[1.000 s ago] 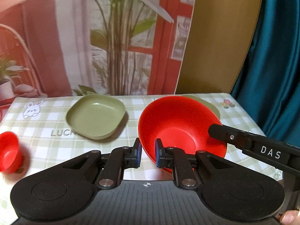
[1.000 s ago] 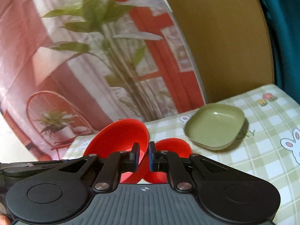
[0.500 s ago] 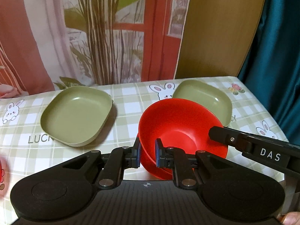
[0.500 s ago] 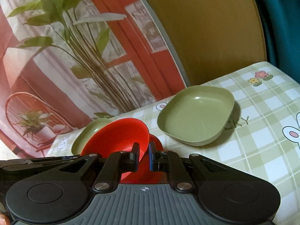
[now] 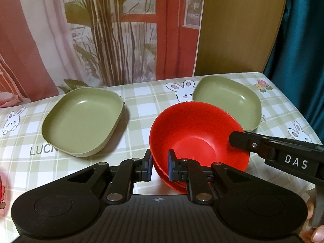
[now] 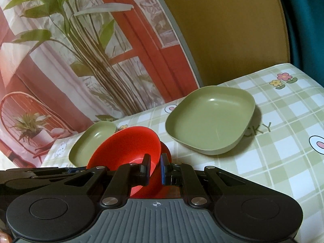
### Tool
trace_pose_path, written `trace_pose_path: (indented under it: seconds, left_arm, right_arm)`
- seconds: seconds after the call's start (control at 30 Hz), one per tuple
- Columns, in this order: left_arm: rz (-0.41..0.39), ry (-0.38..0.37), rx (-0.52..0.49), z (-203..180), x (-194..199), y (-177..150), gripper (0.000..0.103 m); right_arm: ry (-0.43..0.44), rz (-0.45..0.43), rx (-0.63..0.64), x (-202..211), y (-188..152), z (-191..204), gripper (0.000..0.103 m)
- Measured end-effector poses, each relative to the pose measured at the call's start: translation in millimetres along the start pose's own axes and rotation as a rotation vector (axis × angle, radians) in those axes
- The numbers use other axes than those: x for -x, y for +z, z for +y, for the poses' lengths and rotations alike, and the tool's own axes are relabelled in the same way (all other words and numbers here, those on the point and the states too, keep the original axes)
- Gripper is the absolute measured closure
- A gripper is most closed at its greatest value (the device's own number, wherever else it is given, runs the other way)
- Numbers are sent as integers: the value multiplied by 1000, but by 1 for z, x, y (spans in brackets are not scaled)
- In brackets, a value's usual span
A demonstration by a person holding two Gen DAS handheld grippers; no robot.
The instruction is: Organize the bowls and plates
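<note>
A red bowl point(image 5: 198, 133) is held by its rim from two sides. My left gripper point(image 5: 160, 164) is shut on the near-left rim, and my right gripper point(image 5: 237, 139) reaches in from the right, shut on the right rim. Under it the edge of a second red bowl point(image 5: 174, 184) shows, so the held bowl sits nested in or just over it. In the right wrist view my right gripper point(image 6: 155, 162) pinches the tilted red bowl point(image 6: 125, 147), with the second red bowl point(image 6: 166, 151) behind it. Two green square plates point(image 5: 81, 119) point(image 5: 228, 99) lie on the table.
The checked tablecloth point(image 5: 141, 105) with rabbit prints covers the table, whose right edge meets a teal curtain point(image 5: 303, 40). A printed backdrop and a wooden panel stand close behind the plates. A sliver of another red item point(image 5: 1, 186) shows at the far left edge.
Both grippers carried the red bowl down and rightward onto the second red bowl between the green plates. The small red bowl at the left slid almost out of view. Little moved in the last half second.
</note>
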State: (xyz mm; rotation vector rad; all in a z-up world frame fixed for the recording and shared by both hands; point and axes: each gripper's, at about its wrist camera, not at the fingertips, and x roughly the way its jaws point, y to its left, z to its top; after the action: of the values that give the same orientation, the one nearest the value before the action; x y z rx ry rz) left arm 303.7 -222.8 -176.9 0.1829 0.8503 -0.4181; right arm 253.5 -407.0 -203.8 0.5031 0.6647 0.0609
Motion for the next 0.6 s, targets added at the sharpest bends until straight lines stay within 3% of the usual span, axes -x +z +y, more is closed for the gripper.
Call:
trace_pose_path:
  seconds: [0.27,0.4,0.6]
  left_arm:
    - [14,18,9,3,-5,0,86]
    - [11,20,15,5,-5,-1,70]
    - [-11,2,53,12,7,1,61]
  right_arm:
    - [-28,3,15,-2,-1,-2,92]
    - [-46,-1,27,0,-1,-1,91]
    - [-76,-45,73,15,3,6,84]
